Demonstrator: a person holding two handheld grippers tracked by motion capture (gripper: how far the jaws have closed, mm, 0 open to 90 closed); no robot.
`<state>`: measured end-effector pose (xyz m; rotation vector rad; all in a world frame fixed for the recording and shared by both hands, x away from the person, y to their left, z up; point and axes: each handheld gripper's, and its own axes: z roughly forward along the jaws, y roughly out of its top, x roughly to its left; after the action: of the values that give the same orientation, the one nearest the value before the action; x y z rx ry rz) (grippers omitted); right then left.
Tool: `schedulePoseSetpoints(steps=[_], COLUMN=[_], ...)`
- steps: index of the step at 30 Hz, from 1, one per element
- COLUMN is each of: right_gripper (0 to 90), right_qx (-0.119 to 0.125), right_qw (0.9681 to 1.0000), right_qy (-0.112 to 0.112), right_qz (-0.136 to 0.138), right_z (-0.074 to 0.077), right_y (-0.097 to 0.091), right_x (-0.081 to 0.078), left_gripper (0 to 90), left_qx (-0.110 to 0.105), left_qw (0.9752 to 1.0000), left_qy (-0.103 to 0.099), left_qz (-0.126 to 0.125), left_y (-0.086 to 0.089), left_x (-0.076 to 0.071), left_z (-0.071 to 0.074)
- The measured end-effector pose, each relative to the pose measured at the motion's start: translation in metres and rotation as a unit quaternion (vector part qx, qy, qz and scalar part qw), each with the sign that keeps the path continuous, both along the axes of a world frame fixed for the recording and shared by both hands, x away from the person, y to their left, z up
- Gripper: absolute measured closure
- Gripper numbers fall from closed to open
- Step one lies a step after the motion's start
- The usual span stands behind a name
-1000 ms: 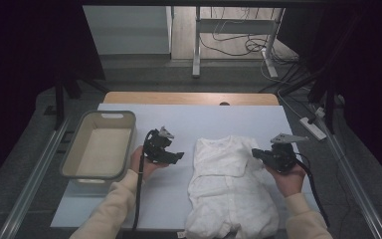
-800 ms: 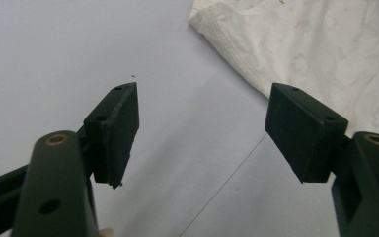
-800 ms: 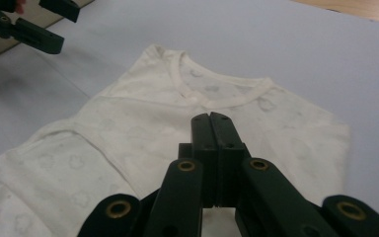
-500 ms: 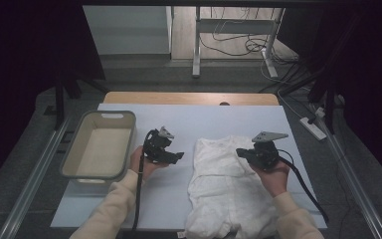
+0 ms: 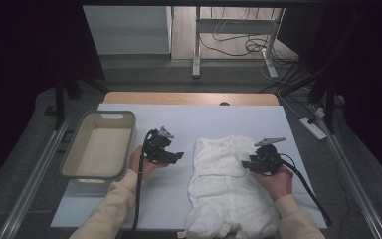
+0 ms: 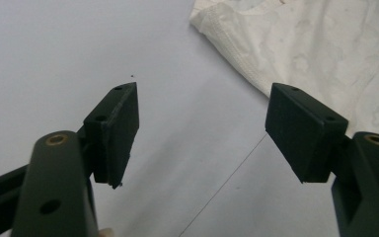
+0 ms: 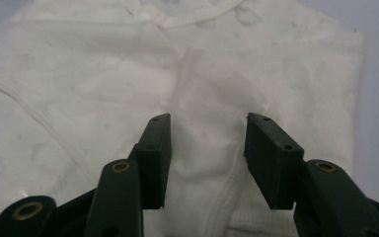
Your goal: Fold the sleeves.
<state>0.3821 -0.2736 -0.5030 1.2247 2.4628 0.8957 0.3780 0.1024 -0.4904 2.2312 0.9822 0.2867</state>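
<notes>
A white garment [image 5: 229, 184] lies spread on the white table [image 5: 179, 119], right of centre, reaching toward the near edge. My right gripper [image 5: 251, 164] hovers over its right side, jaws partly open with a fold of the garment [image 7: 207, 113] just beyond them and nothing clamped. My left gripper [image 5: 171, 155] sits over bare table left of the garment, jaws wide open. In the left gripper view the garment's edge [image 6: 296, 54] lies ahead and to the right of the open gripper [image 6: 202, 128].
A beige plastic bin [image 5: 99, 144] stands at the table's left side, nothing visible inside. Cables [image 5: 298, 184] trail from both grippers toward the near edge. Beyond the table are a desk leg and floor cables [image 5: 229, 42].
My right gripper has moved left from the garment's right edge to over the cloth. The left gripper has stayed in place.
</notes>
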Motion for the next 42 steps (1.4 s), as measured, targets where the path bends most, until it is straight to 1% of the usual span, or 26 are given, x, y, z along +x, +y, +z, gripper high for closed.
schedulePoseSetpoints(steps=[1, 2, 4, 5, 6, 8, 10, 11, 13, 16, 20, 23, 29, 32, 35, 36, 38, 40, 41, 42], right_gripper=[61.4, 66.6, 79.3, 83.1, 85.8, 87.6, 88.1, 88.2, 88.3, 88.3, 88.3, 88.3, 88.1, 88.0, 87.5, 86.1, 77.1, 69.7, 65.4, 63.2], right_qx=[-0.005, -0.004, -0.006, -0.006, -0.007, -0.009, 0.000, 0.004, 0.021, 0.047, 0.066, 0.072, 0.086, 0.082, 0.076, 0.075, 0.077, 0.084, 0.088, 0.090], right_qw=[1.0000, 1.0000, 0.9999, 0.9999, 0.9998, 0.9998, 0.9998, 0.9997, 0.9992, 0.9976, 0.9956, 0.9942, 0.9923, 0.9923, 0.9921, 0.9919, 0.9907, 0.9904, 0.9907, 0.9911], right_qy=[0.004, 0.004, 0.007, 0.009, 0.004, -0.002, -0.009, -0.014, -0.023, -0.035, -0.043, -0.044, -0.031, -0.028, -0.019, -0.015, -0.009, -0.018, -0.024, -0.031], right_qz=[0.003, 0.004, 0.011, 0.013, 0.017, 0.019, 0.018, 0.020, 0.023, 0.035, 0.052, 0.067, 0.084, 0.089, 0.098, 0.102, 0.112, 0.109, 0.101, 0.093], right_z=[-0.001, -0.002, -0.002, -0.002, -0.002, 0.000, 0.004, 0.006, 0.013, 0.024, 0.033, 0.035, 0.033, 0.029, 0.024, 0.022, 0.019, 0.020, 0.023, 0.026], right_y=[0.000, 0.000, 0.001, 0.001, 0.002, 0.002, 0.002, 0.002, 0.002, 0.005, 0.015, 0.025, 0.043, 0.053, 0.065, 0.069, 0.074, 0.074, 0.072, 0.068], right_x=[0.000, -0.001, -0.001, -0.002, -0.002, -0.004, -0.005, -0.006, -0.008, -0.010, -0.012, -0.012, -0.009, -0.005, -0.001, 0.000, 0.000, -0.001, -0.001, -0.001], left_gripper=[29.6, 29.6, 29.6, 29.6, 29.6, 29.6, 29.6, 29.6, 29.6, 29.6, 29.5, 29.5, 29.5, 29.5, 29.5, 29.5, 29.5, 29.5, 29.5, 29.5], left_qx=[-0.001, 0.000, 0.000, 0.001, 0.001, 0.000, 0.000, 0.000, 0.000, 0.001, 0.001, 0.002, 0.001, 0.001, 0.002, 0.001, 0.002, 0.001, 0.001, 0.001], left_qw=[1.0000, 1.0000, 1.0000, 1.0000, 1.0000, 1.0000, 1.0000, 1.0000, 1.0000, 1.0000, 1.0000, 1.0000, 1.0000, 1.0000, 1.0000, 1.0000, 1.0000, 1.0000, 1.0000, 1.0000], left_qy=[-0.001, -0.001, -0.002, -0.002, -0.002, -0.002, -0.001, -0.001, -0.001, 0.000, -0.001, -0.002, 0.000, 0.000, 0.000, -0.001, -0.001, -0.002, -0.002, -0.002], left_qz=[0.000, 0.000, 0.000, 0.000, 0.000, 0.000, 0.000, 0.001, 0.000, 0.000, 0.000, -0.001, 0.000, 0.000, 0.000, 0.000, 0.000, 0.000, 0.000, 0.001], left_y=[0.000, 0.000, 0.000, -0.001, -0.001, 0.000, 0.000, 0.000, 0.000, 0.000, -0.001, -0.001, 0.000, 0.000, 0.000, 0.000, 0.000, 0.000, 0.000, 0.000], left_x=[0.000, 0.000, -0.001, -0.001, -0.001, -0.001, 0.000, 0.000, 0.000, 0.000, 0.000, 0.000, 0.000, 0.000, 0.000, 0.000, 0.000, 0.000, 0.000, 0.000], left_z=[0.000, 0.000, 0.001, 0.001, 0.001, 0.001, 0.001, 0.001, 0.000, 0.000, 0.000, 0.001, 0.000, 0.000, 0.000, 0.000, 0.000, 0.000, 0.001, 0.001])
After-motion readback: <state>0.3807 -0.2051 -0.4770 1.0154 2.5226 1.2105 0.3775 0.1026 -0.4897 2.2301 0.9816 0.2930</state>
